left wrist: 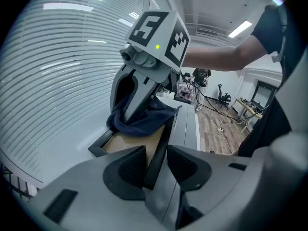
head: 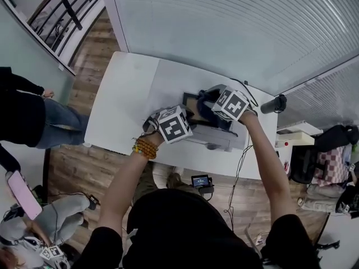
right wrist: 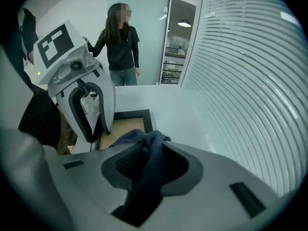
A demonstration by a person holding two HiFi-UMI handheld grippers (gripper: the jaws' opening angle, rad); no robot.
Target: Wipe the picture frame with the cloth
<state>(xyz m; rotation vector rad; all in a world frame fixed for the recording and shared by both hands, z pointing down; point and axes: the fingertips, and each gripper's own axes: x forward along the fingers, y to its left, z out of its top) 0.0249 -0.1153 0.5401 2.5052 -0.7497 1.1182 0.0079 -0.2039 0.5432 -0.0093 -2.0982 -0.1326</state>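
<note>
The left gripper (left wrist: 156, 163), jaws narrow, pinches the near rim of the frame (left wrist: 127, 142), which sits on the table (head: 126, 94) brown panel up. A firm hold there should keep it from skidding. Just beyond, the right gripper (right wrist: 147, 165) is clamped on the cloth (right wrist: 140, 139), which seems to rest on the panel, so press lightly and sweep overlapping strokes toward the far corner.

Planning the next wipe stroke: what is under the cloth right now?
The dark blue cloth, clamped in the right gripper, lies on the picture frame, on its tan panel. The patch of panel under the cloth is covered; the near part shows bare.
</note>
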